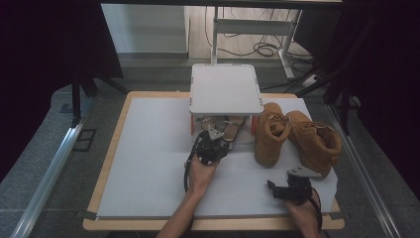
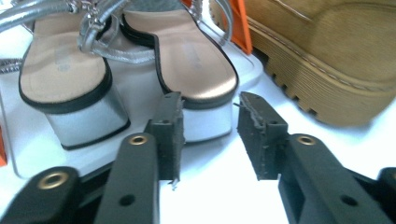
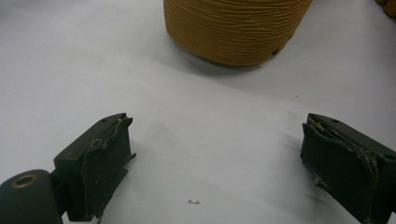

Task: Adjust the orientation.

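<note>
A pair of silver strappy sandals (image 1: pixel 224 126) with white block heels stands on the lower shelf of a small white rack (image 1: pixel 225 89). My left gripper (image 1: pixel 214 141) points at them. In the left gripper view its jaws (image 2: pixel 210 109) stand apart on either side of the heel of the right sandal (image 2: pixel 196 60), with a gap at the right pad. The left sandal (image 2: pixel 60 70) stands beside it. My right gripper (image 1: pixel 287 184) rests open near the front right of the table, and in its own view the gripper (image 3: pixel 215 140) faces a tan boot (image 3: pixel 233 28).
Two tan boots (image 1: pixel 270 136) (image 1: pixel 314 141) stand right of the rack, one close to the left gripper's right jaw (image 2: pixel 327 56). The rack has orange legs (image 2: pixel 238 28). A white mat (image 1: pixel 153 163) covers the wooden table, with free room on its left half.
</note>
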The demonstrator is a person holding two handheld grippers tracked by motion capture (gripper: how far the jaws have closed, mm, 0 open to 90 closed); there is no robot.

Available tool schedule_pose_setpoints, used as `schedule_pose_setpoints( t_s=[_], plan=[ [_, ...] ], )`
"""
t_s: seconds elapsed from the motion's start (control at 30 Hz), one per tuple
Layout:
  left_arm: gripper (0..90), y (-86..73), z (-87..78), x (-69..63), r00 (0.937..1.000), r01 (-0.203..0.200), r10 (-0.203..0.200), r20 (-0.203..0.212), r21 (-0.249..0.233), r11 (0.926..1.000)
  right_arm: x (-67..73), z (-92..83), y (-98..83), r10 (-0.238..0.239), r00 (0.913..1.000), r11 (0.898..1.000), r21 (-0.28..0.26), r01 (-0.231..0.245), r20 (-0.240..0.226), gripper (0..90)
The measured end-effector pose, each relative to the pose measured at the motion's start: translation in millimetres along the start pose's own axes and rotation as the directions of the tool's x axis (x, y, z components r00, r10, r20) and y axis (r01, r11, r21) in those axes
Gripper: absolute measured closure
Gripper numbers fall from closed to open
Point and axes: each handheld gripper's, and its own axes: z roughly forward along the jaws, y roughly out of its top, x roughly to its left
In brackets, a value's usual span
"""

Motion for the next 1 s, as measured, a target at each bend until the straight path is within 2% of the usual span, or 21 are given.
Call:
schedule_pose_setpoints(
  t_s=[0.13,0.3,0.5,0.67,0.9,1.0],
  plan=[
    [70.5,-6.3,-4.4,0.1,0.999,-0.012,0.012,0.044,-0.003,0.9999,0.1,0.0,0.0,0.001,1.0,1.0,0.0,-0.001,0.0,8.4],
    [82.2,-11.2,-0.6,1.2,0.9968,-0.014,0.013,0.079,0.013,0.9998,0.0,0.0,0.0,0.0,1.0,1.0,0.0,0.0,0.0,8.4],
    [88.7,-11.7,6.2,1.5,0.9974,-0.012,0.011,0.072,0.023,0.9997,0.0,0.0,0.0,0.0,1.0,1.0,0.0,0.0,0.0,8.4],
    [89.0,-9.6,13.9,-0.3,0.998,-0.027,0.024,0.059,0.038,0.9989,0.0,0.0,0.0,0.0,1.0,1.0,0.0,0.0,0.0,8.4],
    [89.0,-7.4,23.8,0.0,0.9989,-0.03,0.028,0.037,0.057,0.998,0.0,0.0,0.0,0.0,1.0,1.0,-0.001,0.0,0.0,8.4],
    [89.1,-6.8,25.0,0.3,0.9989,-0.023,0.02,0.041,0.056,0.9982,-0.1,0.0,0.0,-0.001,1.0,1.0,-0.001,0.001,0.0,8.4]
  ],
)
